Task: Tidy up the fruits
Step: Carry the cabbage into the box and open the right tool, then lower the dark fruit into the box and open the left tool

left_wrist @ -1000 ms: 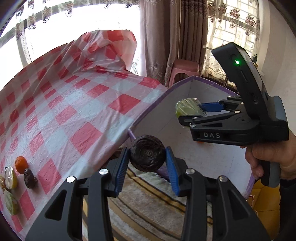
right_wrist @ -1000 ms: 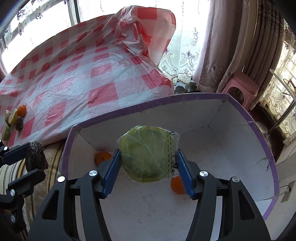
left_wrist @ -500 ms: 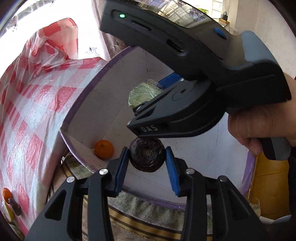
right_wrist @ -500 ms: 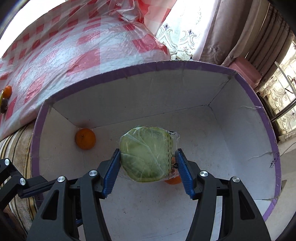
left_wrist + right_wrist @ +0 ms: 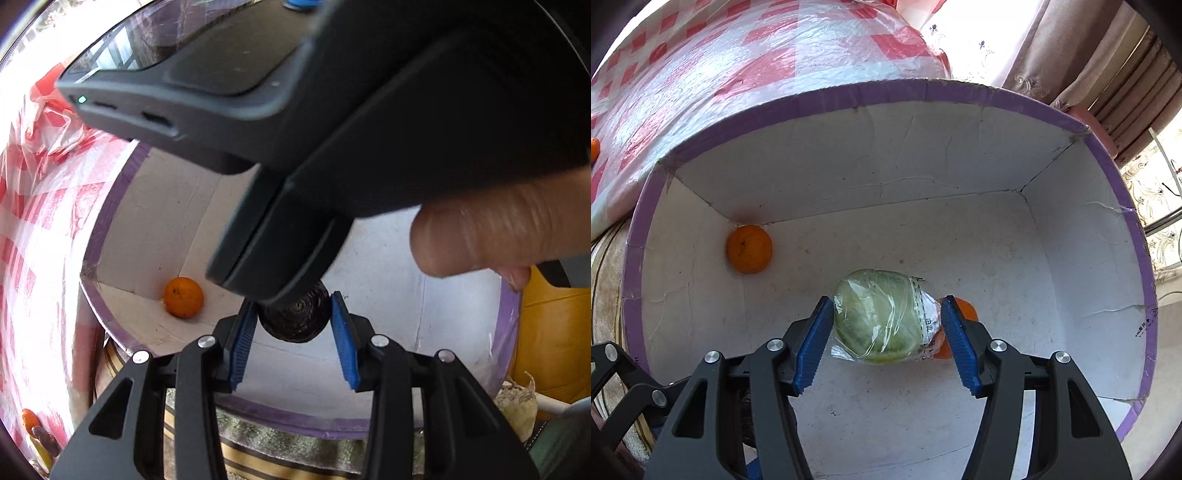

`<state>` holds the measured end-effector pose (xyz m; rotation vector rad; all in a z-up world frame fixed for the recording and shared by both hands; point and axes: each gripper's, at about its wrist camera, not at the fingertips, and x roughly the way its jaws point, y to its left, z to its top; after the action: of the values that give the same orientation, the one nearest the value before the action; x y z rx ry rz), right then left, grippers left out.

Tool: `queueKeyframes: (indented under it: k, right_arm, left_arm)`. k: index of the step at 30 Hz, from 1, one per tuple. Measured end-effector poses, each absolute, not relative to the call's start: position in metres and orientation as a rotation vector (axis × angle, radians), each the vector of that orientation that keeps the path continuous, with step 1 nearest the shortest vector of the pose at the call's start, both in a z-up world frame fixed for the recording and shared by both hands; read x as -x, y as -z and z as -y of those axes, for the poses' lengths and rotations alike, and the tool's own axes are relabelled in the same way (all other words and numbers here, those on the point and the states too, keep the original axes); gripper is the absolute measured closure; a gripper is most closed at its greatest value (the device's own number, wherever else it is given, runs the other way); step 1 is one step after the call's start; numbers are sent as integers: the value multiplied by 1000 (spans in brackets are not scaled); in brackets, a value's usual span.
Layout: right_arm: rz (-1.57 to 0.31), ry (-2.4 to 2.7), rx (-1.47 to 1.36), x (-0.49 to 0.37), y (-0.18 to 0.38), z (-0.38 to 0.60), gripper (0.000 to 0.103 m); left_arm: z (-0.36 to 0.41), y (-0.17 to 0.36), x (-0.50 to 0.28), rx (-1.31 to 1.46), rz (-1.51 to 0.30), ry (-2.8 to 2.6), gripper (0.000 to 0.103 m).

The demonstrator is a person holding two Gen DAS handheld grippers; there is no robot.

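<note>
My right gripper [image 5: 886, 328] is inside a white box with a purple rim [image 5: 849, 92]; the plastic-wrapped green cabbage [image 5: 882, 317] sits between its blue pads with the jaws spread wider, apparently released. An orange [image 5: 750, 249] lies in the box's far left corner and another orange [image 5: 966, 310] shows behind the right pad. My left gripper [image 5: 293, 325] is shut on a dark ridged round fruit [image 5: 295, 321], held over the box's near rim [image 5: 295, 417]. The right gripper's body [image 5: 332, 129] fills the upper left wrist view and hides the cabbage there. The corner orange [image 5: 183, 297] shows too.
A table with a red-and-white checked cloth [image 5: 738, 55] stands beside the box. More fruit [image 5: 31, 424] lies on it at the far left. A striped rug [image 5: 280, 458] lies under the box. Curtains [image 5: 1108, 55] hang behind.
Both grippers moved down into the box. The right gripper's jaws have widened around the cabbage, which has tilted and dropped toward the floor. The left gripper moved under the right gripper's body.
</note>
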<state>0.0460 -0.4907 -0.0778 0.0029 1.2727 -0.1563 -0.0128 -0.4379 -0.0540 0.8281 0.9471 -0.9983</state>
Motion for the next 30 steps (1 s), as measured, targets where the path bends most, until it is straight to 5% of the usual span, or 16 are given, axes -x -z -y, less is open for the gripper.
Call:
queueKeyframes:
  k: [4, 7, 13, 30]
  right_arm:
    - [-1276, 171, 1, -47, 79, 492, 42]
    - [-1264, 181, 0, -45, 76, 494, 26]
    - [-1236, 227, 17, -45, 70, 497, 17]
    - [-1212, 300, 104, -45, 62, 506, 17]
  left_arm:
    - [439, 54, 7, -828, -953, 1006, 63]
    - [440, 55, 2, -827, -948, 1006, 62]
    - [439, 57, 10, -817, -936, 1007, 62]
    - [435, 50, 16, -778, -944, 1024, 52]
